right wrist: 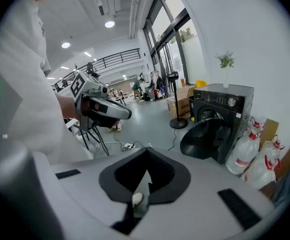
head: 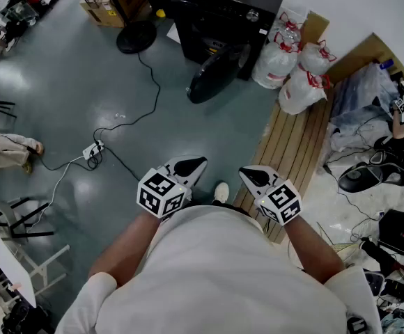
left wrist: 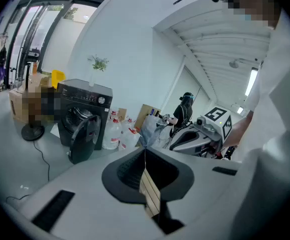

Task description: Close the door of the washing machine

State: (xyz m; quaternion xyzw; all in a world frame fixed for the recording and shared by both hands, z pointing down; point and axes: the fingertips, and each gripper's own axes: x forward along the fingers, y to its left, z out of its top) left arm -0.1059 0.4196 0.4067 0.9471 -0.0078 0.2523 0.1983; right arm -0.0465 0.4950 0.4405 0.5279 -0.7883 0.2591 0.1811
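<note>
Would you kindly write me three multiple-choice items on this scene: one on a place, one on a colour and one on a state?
1. In the head view, where are the white bags?
A. just right of the washing machine
B. on top of it
C. inside it

2. What colour is the washing machine?
A. white
B. black
C. red

3. How is its door?
A. shut
B. taken off
C. swung open

Answers:
1 A: the white bags are piled at the machine's right side.
2 B: its body is dark all over.
3 C: the door stands out from the machine's front.
</note>
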